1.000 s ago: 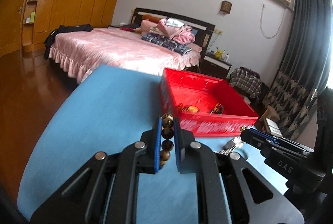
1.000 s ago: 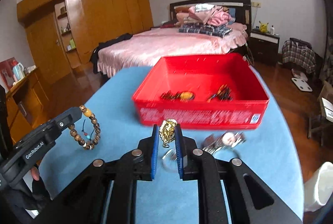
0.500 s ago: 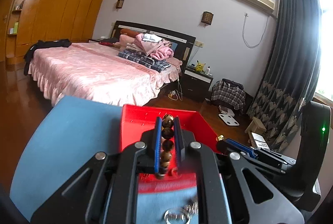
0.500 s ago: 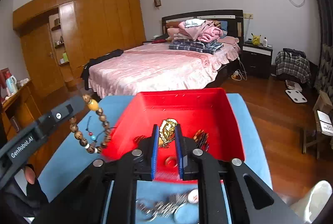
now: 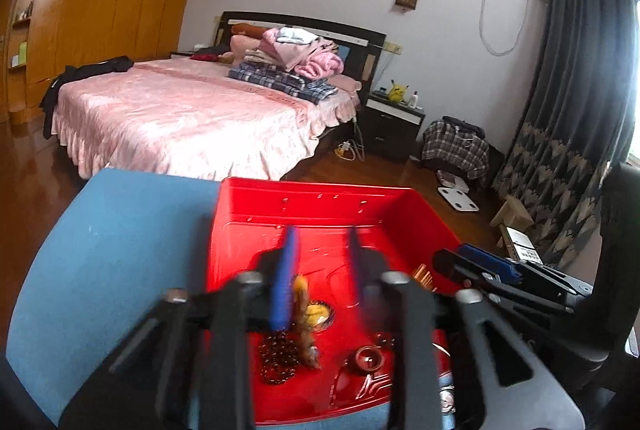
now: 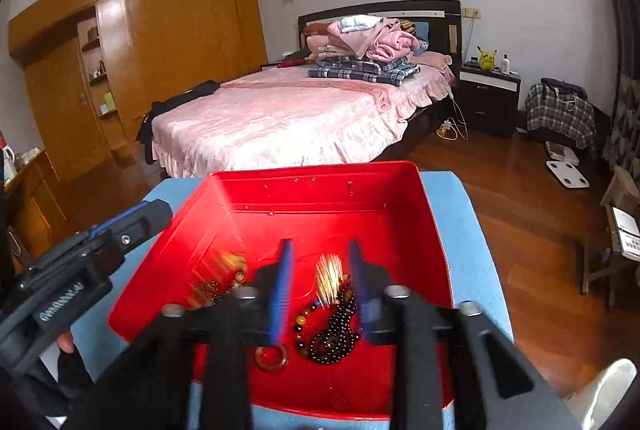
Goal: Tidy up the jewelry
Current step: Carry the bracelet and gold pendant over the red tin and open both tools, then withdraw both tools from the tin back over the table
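Over the red bin [image 5: 320,196] my left gripper [image 5: 320,262] has its jaws opening. The wooden bead bracelet [image 5: 303,310] is a blur dropping out below the left pad, and no pad presses on it. My right gripper [image 6: 320,268] hangs over the same red bin [image 6: 320,174], its jaws opening too. The gold pendant [image 6: 329,275] is a blur between and below its pads, loose. In the right wrist view the falling bead bracelet [image 6: 224,268] shows beside the left gripper [image 6: 104,242]. In the left wrist view the right gripper [image 5: 484,266] reaches in from the right.
In the bin lie a dark bead string [image 6: 336,332], a brown ring [image 6: 272,353] and an amber piece [image 5: 320,315]. The bin stands on a blue table [image 5: 120,230]. Beyond it are wooden floor, a pink bed [image 6: 280,118] and a wardrobe.
Both grippers moved forward from the table to over the bin. Their jaws have parted, letting go of the bead bracelet and the gold pendant, which are dropping.
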Demonstrator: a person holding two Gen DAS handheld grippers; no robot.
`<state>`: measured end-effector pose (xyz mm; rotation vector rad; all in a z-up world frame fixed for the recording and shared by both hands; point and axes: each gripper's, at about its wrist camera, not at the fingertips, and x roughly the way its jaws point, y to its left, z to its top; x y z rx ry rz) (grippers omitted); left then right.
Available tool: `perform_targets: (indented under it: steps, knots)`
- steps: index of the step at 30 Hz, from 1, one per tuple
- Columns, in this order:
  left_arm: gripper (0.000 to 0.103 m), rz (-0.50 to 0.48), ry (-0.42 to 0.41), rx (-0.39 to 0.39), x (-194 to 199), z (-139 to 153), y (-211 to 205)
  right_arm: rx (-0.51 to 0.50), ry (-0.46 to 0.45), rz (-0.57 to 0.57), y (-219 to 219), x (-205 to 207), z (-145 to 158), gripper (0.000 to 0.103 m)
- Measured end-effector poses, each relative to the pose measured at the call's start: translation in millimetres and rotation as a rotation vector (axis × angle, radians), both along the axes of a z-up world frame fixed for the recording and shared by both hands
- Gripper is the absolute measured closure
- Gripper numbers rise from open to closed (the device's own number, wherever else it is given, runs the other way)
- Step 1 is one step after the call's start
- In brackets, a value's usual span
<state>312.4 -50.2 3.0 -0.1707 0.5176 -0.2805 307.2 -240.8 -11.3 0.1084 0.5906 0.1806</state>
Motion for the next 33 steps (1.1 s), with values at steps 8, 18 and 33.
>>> perform_targets:
  steps: [8, 18, 33]
  knots:
    - [0.029, 0.027, -0.031, 0.014, -37, 3, 18, 0.013, -0.057, -0.049, -16, -43, 2, 0.039]
    - [0.017, 0.063, -0.016, 0.046, -115, -8, 35, 0.046, -0.014, -0.054, -20, -120, -21, 0.028]
    - [0.02, 0.033, 0.105, 0.124, -148, -58, 15, 0.048, 0.053, -0.048, -21, -152, -48, 0.028]
